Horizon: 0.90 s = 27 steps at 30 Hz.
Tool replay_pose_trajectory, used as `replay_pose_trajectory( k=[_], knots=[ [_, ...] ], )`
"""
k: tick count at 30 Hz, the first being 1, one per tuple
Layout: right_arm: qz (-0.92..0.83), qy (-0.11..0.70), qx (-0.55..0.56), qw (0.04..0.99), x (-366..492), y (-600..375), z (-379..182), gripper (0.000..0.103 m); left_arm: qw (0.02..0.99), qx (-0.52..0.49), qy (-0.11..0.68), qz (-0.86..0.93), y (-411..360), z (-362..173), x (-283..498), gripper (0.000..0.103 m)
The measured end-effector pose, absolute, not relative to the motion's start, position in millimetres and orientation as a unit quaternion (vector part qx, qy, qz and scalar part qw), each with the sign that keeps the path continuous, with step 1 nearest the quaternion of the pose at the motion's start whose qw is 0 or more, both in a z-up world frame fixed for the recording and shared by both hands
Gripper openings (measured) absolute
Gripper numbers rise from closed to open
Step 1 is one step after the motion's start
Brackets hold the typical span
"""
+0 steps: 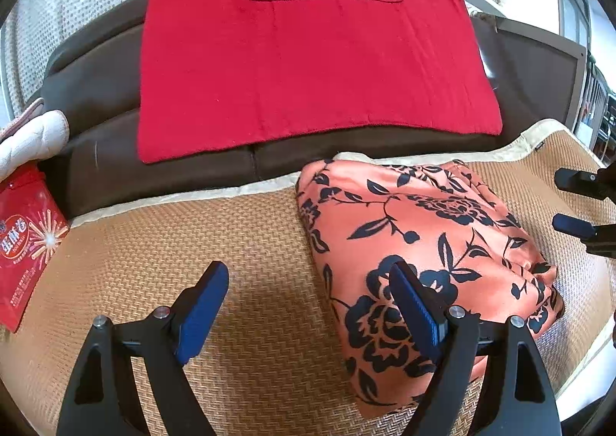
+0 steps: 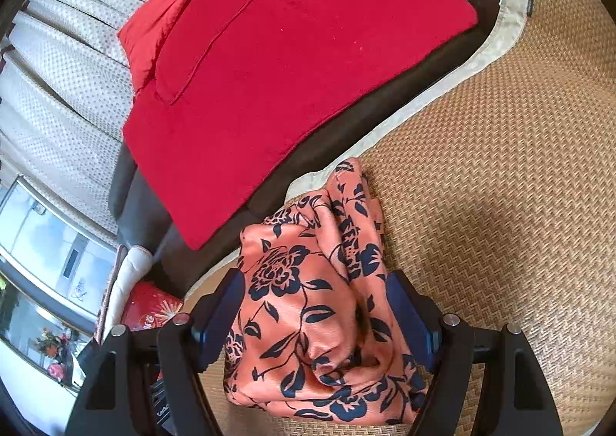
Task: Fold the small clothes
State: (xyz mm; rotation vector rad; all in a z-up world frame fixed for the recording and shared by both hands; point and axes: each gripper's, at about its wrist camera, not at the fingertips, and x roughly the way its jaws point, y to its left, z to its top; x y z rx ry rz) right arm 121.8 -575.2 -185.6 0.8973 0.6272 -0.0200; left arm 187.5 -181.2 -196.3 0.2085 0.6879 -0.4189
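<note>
Your left tongs (image 1: 308,305) are wide open with nothing between the pads, just bare mat (image 1: 154,243) showing in the gap. The folded floral cloth (image 1: 415,228) sits off to their right side and a bit ahead; the right finger (image 1: 414,305) is over the cloth's near left edge, and I can't tell if it actually touches. The left finger is well clear of it, over the mat.

Your right tongs (image 2: 315,309) are open too, jaws spread on either side of the cloth (image 2: 308,320). The bundle lies right between the two fingers, filling most of the gap, but the pads don't look pressed into it, so no real grip. From there the cloth runs forward past the fingertips, with a bunched ridge on its right half.

In the left wrist view you can see the right tongs' tips (image 1: 573,205) at the cloth's far right edge.

Beyond both tongs there's a red blanket (image 1: 308,62) on the dark sofa (image 1: 96,89), apart from the cloth.
</note>
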Motion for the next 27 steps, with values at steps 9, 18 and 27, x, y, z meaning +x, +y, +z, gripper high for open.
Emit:
replay_pose_trajectory(
  k=[9, 18, 27],
  knots=[
    [0.022, 0.283, 0.379, 0.881, 132.4, -545.0, -169.4, 0.074, 0.922, 0.109, 0.323, -0.185, -171.9, -194.7, 188.6, 0.086],
    [0.029, 0.317, 0.337, 0.886, 151.2, -513.4, -172.5, 0.043, 0.925, 0.115, 0.319, -0.173, -164.2, -194.5, 191.0, 0.086],
    [0.028, 0.363, 0.315, 0.877, 164.3, -498.6, -186.7, 0.043, 0.924, 0.123, 0.319, -0.17, -168.7, -197.0, 192.7, 0.086]
  ],
)
